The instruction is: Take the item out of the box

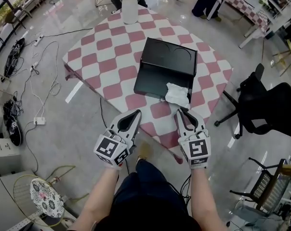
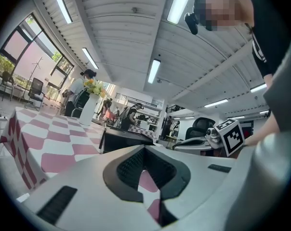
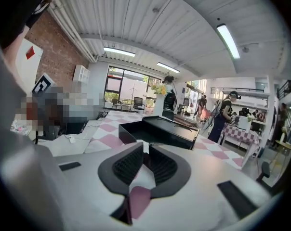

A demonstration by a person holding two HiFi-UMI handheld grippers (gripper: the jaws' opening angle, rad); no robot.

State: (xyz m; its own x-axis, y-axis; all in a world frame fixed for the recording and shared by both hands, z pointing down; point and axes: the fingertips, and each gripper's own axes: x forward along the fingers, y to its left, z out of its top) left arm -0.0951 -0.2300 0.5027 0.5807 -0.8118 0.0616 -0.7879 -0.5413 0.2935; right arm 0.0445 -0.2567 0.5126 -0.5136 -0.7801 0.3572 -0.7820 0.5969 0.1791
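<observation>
1. Item = white crumpled wad (image 1: 178, 94), cloth or paper, can't tell which. It lies at the near right corner of the black box (image 1: 157, 81), draped over the rim and partly onto the checked worktop (image 1: 107, 61).
2. Handling guess: light, soft, squashes easily, not fragile and not slippery. It will likely sag or unfold when lifted. Best hold is a pinch on a raised fold near the middle, since a loose edge would just trail.
3. The box is a shallow tray and looks bare apart from the wad at its corner. Its lid (image 1: 170, 57) stands open at the far side, nothing on it.
4. Right claw (image 3: 145, 147): jaws a little apart, clamped on nothing. A bit of white shows in the slit at the tips. It sits just short of the wad, pointing at it.
5. Left claw (image 2: 144, 149): jaws together, tips meeting, nothing between. It hangs over the near edge of the worktop, apart from the box.
6. Wad looks mostly out of the box but not clear of the rim.
</observation>
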